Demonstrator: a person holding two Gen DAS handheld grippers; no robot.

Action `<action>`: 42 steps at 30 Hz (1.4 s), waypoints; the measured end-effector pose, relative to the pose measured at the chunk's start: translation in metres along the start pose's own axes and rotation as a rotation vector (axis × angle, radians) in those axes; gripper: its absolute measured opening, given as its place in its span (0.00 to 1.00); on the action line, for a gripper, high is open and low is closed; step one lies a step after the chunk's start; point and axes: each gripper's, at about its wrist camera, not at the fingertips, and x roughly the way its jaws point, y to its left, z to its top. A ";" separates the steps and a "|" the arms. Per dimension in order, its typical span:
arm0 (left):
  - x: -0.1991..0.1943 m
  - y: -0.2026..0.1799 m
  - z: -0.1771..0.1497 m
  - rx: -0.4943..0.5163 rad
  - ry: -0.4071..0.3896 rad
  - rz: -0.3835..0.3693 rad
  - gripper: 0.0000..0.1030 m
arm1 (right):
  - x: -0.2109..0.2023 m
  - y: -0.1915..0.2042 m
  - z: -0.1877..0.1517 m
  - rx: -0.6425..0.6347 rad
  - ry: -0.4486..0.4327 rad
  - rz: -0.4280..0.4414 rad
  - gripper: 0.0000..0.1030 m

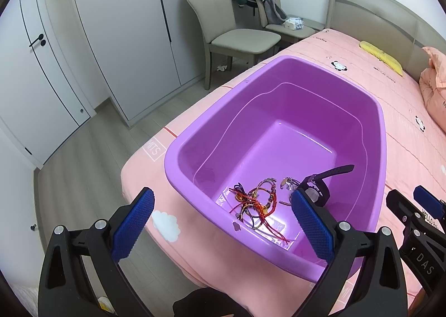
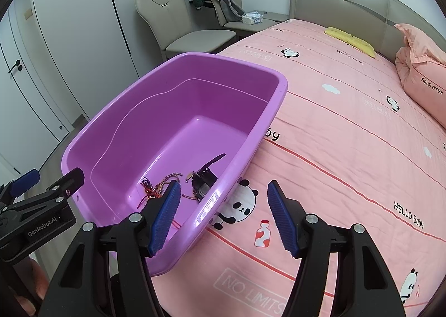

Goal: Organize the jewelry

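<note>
A purple plastic tub [image 1: 370,110] stands on the pink bed near its foot corner; it also shows in the right wrist view [image 2: 276,99]. Inside at the near end lie a tangle of red and gold cord bracelets [image 1: 259,202], also visible in the right wrist view [image 2: 159,187], a small silver piece [image 1: 287,183] and a black wristwatch [image 1: 320,186] that also shows in the right wrist view [image 2: 205,179]. My left gripper [image 1: 223,219] is open and empty above the tub's near rim. My right gripper [image 2: 223,205] is open and empty over the tub's right rim.
The pink panda-print bedspread [image 2: 348,149] spreads to the right, with a yellow cloth [image 2: 351,39] and a pink pillow [image 2: 423,74] near the headboard. Two beige chairs [image 1: 237,35] and white wardrobes [image 1: 117,38] stand beyond the bed. Grey floor [image 1: 92,155] lies to the left.
</note>
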 end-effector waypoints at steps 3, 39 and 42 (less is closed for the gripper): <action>-0.001 0.000 -0.001 -0.002 -0.007 0.001 0.94 | 0.000 0.000 0.000 -0.001 -0.001 0.000 0.60; -0.002 0.004 -0.002 -0.004 -0.010 0.007 0.94 | -0.001 0.001 0.000 -0.001 -0.003 0.000 0.60; -0.002 0.004 -0.002 -0.005 -0.009 0.006 0.94 | -0.001 0.001 0.000 -0.002 -0.002 -0.001 0.60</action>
